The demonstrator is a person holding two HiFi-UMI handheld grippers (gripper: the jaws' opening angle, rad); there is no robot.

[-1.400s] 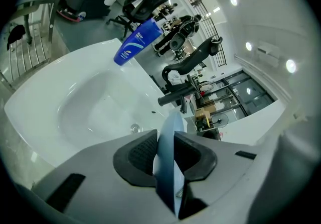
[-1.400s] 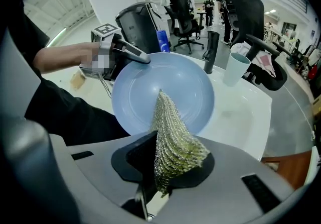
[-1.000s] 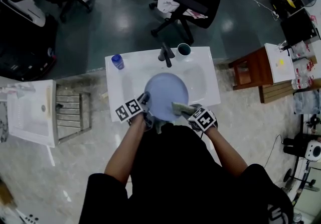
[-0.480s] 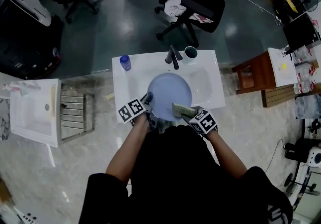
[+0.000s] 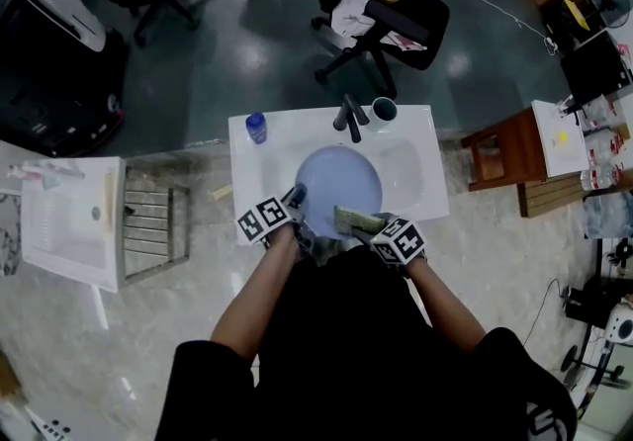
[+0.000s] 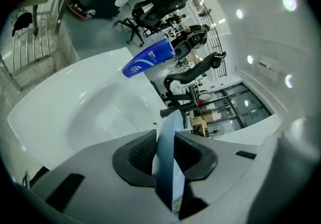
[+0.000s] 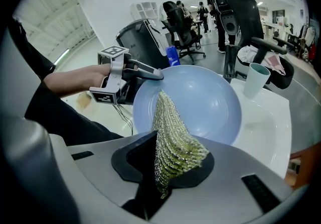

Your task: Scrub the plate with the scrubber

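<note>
Findings. The plate [image 5: 338,182] is held over the middle of the sink [image 5: 410,170], its near rim close to the sink's front edge and its face tilted up toward the person. The left gripper [image 5: 294,198] is clamped on the plate's left rim; in the left gripper view the thin blue edge is seen pinched between both pads. The right gripper [image 5: 368,224] is closed on the scrubber [image 5: 352,220], a green-gold mesh wad that fills the jaws and juts forward in a wedge. The wedge's tip is seen against the plate's face near the front right rim; whether it presses or merely overlaps cannot be confirmed.

Assessment. The step in hand is judged to be the scrubbing stroke itself.

Recommendations.
- The mesh should be laid flat against the face, not led by its tip, so that a broad patch is worked.
- Strokes should be carried from the front right rim toward the centre and the far rim, in overlapping passes.
- The push should be directed toward the clamped left rim; a single rim pinch is likely to let the plate pivot if force is applied at the free right side.
- The plate should be kept over the sink's bowl, clear of the faucet [image 5: 348,116], the cup [image 5: 384,110] and the blue bottle [image 5: 256,127] along the back edge.
- The area beside the left pads will need a re-grip to be reached.
</note>
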